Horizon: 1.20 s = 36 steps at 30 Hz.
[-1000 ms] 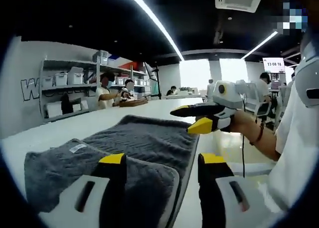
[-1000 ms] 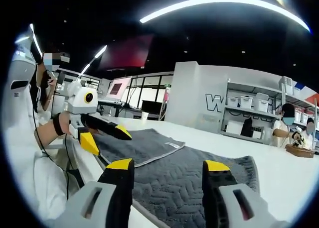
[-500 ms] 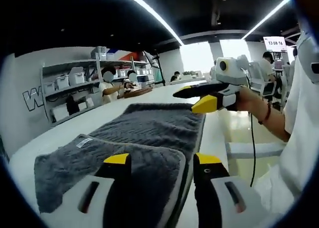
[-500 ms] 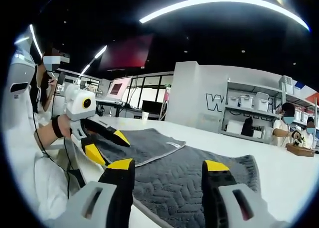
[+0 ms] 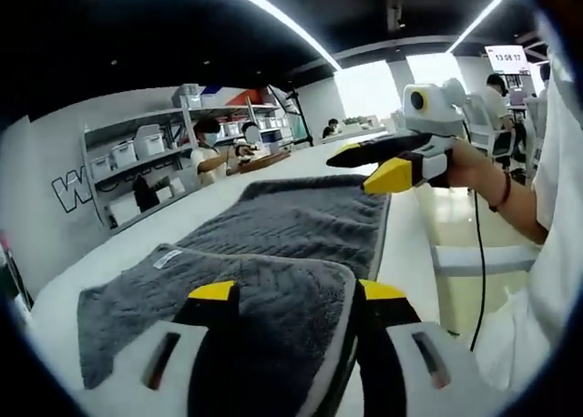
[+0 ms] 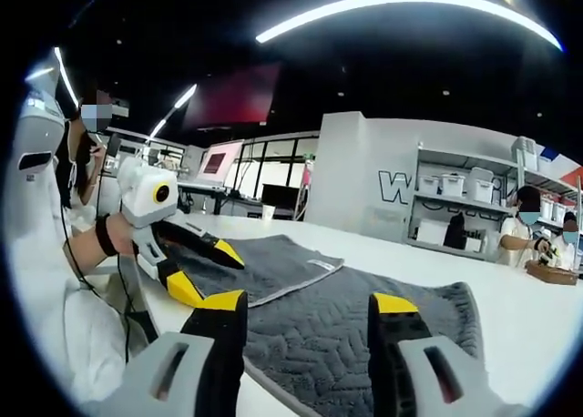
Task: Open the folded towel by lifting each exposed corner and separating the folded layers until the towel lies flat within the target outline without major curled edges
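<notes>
Gray towel point(image 5: 273, 244) half-folded, long axis along table edge, label outermost

Grey chevron-textured towel point(image 5: 273, 244) on white table point(image 5: 118, 253), one end folded over, label up.

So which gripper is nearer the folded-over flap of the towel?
Left. The left gripper has its open jaws at the folded flap near edge; the right gripper hovers above the single layer's far part.
</notes>
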Each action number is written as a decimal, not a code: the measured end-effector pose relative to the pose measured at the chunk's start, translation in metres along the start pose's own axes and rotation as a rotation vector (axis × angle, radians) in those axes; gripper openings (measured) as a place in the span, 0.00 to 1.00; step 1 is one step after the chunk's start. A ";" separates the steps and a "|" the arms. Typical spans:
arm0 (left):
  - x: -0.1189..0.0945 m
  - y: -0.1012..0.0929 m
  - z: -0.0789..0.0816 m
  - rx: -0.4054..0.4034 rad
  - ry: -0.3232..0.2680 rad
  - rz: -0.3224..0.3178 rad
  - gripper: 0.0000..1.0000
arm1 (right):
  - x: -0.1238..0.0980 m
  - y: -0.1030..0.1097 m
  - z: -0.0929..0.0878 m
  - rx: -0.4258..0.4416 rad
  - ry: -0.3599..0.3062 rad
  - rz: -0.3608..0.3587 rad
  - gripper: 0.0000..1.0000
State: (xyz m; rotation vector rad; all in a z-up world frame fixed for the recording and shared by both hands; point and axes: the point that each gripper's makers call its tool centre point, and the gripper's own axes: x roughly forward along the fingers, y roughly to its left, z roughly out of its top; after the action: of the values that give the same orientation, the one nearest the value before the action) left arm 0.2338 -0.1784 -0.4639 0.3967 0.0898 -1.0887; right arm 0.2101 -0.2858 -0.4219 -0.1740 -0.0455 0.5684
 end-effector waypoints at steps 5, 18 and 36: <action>-0.001 0.002 0.002 0.010 -0.010 0.021 0.48 | 0.001 0.001 -0.001 -0.001 0.001 0.002 0.50; -0.005 0.010 0.008 0.020 -0.038 0.093 0.44 | 0.001 0.002 0.002 -0.003 -0.006 0.006 0.50; -0.006 0.007 0.011 0.065 -0.032 0.126 0.46 | 0.002 0.002 0.001 -0.006 0.000 0.009 0.50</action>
State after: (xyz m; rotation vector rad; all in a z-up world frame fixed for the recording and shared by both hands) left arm 0.2361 -0.1743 -0.4502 0.4372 0.0004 -0.9746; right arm 0.2105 -0.2823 -0.4211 -0.1796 -0.0468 0.5769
